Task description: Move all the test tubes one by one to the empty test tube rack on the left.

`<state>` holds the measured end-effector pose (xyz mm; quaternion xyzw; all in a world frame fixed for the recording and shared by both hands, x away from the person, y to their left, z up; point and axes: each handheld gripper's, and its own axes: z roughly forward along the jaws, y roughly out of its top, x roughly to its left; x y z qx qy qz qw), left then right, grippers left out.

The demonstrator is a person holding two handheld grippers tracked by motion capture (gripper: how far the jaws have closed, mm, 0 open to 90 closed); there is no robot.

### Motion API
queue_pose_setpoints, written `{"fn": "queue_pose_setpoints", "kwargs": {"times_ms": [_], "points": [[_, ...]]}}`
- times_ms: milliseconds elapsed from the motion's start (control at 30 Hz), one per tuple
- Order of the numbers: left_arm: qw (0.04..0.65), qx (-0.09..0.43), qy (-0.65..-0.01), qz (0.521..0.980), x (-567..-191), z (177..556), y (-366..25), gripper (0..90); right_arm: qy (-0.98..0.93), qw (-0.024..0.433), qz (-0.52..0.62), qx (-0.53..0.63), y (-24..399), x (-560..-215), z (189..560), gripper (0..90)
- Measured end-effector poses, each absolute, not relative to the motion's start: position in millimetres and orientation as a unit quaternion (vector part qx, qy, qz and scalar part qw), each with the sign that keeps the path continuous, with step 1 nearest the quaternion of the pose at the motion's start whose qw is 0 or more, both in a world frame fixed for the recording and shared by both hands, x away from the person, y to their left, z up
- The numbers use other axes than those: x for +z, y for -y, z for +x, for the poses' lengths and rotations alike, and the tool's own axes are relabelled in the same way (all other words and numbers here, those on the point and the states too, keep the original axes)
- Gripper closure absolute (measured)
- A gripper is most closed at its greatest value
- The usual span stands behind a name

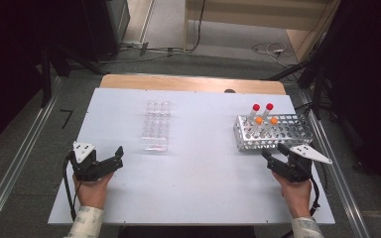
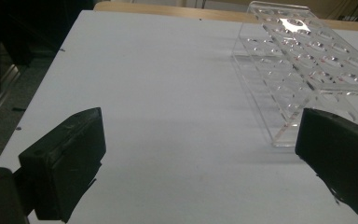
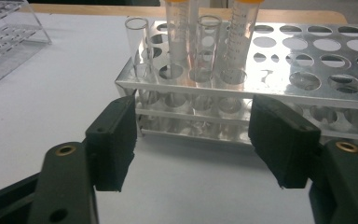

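Observation:
A perforated metal tube rack stands at the table's right. It holds two red-capped tubes and two orange-capped tubes. My right gripper sits just in front of the rack's near edge, open, with nothing between its jaws. In the right gripper view the gripper faces the rack, with the orange-capped tubes and two uncapped clear tubes standing in it. An empty clear acrylic rack lies left of centre. My left gripper rests open near the front left, and in its own view the gripper points at the acrylic rack.
The white tabletop sits on a wooden board whose far edge shows behind it. Metal rails run along both sides on the floor. Cables lie on the floor beyond the table.

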<state>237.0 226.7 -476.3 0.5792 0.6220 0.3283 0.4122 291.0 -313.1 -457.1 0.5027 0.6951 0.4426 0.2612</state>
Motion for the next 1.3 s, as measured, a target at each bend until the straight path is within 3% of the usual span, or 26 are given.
{"fn": "queue_pose_setpoints", "kwargs": {"times_ms": [467, 967, 1300], "points": [[0.409, 0.334, -0.617, 0.583, -476, 237, -223, 2.3, -0.684, 0.28, 0.505, 0.446, 307, -456, 316, 57.9], [0.405, 0.334, -0.619, 0.583, -477, 238, -224, 2.4, -0.686, 0.288, 0.499, 0.444, 300, -459, 337, 68.9], [0.404, 0.337, -0.619, 0.584, -477, 238, -223, 3.1, -0.69, 0.289, 0.497, 0.44, 299, -462, 339, 70.7]]}}
